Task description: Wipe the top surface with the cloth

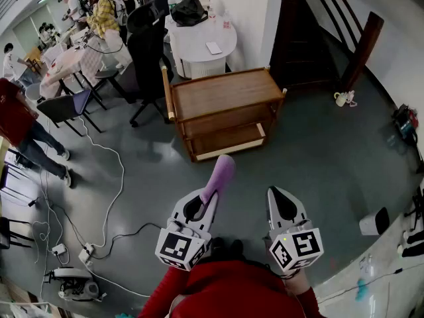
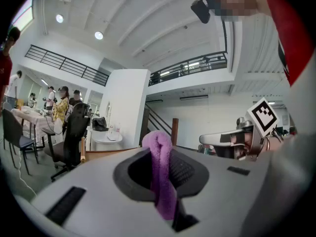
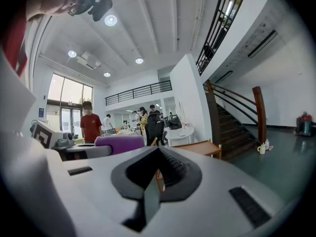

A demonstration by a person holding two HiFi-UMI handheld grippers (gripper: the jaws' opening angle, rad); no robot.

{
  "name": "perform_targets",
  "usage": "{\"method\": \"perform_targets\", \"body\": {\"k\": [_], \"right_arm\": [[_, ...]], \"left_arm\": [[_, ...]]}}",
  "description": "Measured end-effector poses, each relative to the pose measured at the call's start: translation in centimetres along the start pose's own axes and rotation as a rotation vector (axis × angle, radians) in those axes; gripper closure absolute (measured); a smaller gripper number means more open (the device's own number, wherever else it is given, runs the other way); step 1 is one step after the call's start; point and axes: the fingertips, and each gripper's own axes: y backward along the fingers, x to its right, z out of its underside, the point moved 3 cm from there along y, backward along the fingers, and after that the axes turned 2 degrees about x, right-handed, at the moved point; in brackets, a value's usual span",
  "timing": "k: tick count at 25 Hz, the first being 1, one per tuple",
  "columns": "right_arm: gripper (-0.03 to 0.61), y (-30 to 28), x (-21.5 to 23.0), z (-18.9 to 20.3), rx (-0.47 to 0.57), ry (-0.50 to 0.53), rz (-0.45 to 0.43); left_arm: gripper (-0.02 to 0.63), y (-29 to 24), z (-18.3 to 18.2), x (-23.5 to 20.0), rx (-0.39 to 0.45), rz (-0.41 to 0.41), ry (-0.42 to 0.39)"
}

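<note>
A purple cloth sticks forward out of my left gripper, which is shut on it. In the left gripper view the cloth stands folded between the closed jaws. My right gripper is held level beside it, shut with nothing in it, and its jaws meet in the right gripper view. The wooden cart with a bare top surface stands on the floor ahead of both grippers, well apart from them. The right gripper view also shows the cloth at its left.
Cables and a power strip lie on the floor at the left. Black office chairs and a round white table stand behind the cart. People work at tables at the far left. A staircase rises at the right.
</note>
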Motion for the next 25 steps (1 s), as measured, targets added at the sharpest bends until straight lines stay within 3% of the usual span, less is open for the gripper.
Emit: {"method": "perform_targets", "body": {"k": [25], "right_arm": [[0.575, -1.2, 0.8, 0.6, -0.035, -0.042, 0.000]], "left_arm": [[0.565, -0.9, 1.0, -1.4, -0.044, -0.020, 0.030]]}}
